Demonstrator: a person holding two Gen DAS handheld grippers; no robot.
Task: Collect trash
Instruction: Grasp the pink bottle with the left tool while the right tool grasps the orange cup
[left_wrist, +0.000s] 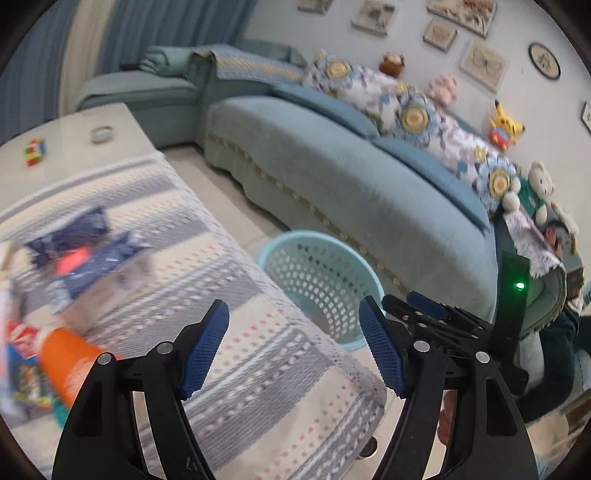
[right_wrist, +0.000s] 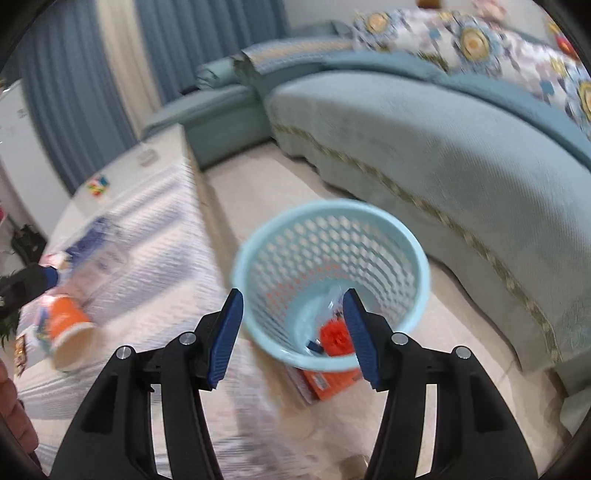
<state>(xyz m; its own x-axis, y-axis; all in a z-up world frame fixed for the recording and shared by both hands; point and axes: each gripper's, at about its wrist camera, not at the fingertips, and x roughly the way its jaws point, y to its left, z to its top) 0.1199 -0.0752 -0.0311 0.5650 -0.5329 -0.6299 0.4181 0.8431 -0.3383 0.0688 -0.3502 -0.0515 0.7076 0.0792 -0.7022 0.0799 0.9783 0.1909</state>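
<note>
Both the left gripper and the right gripper were spread wide, holding nothing; the right hung over the blue basket on the floor beside the table's edge.

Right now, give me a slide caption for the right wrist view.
Open right gripper above the blue basket, trash already inside; orange cup left on the table.

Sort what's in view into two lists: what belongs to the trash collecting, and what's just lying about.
Belongs to the job:
- light blue perforated plastic basket on the floor, wrappers already inside
- orange paper cup lying on its side on the striped tablecloth
- crumpled dark blue wrapper on the table
- open left gripper and open right gripper

Just lying about:
- multicoloured puzzle cube
- yellow plush toy
- teal sofa
</note>
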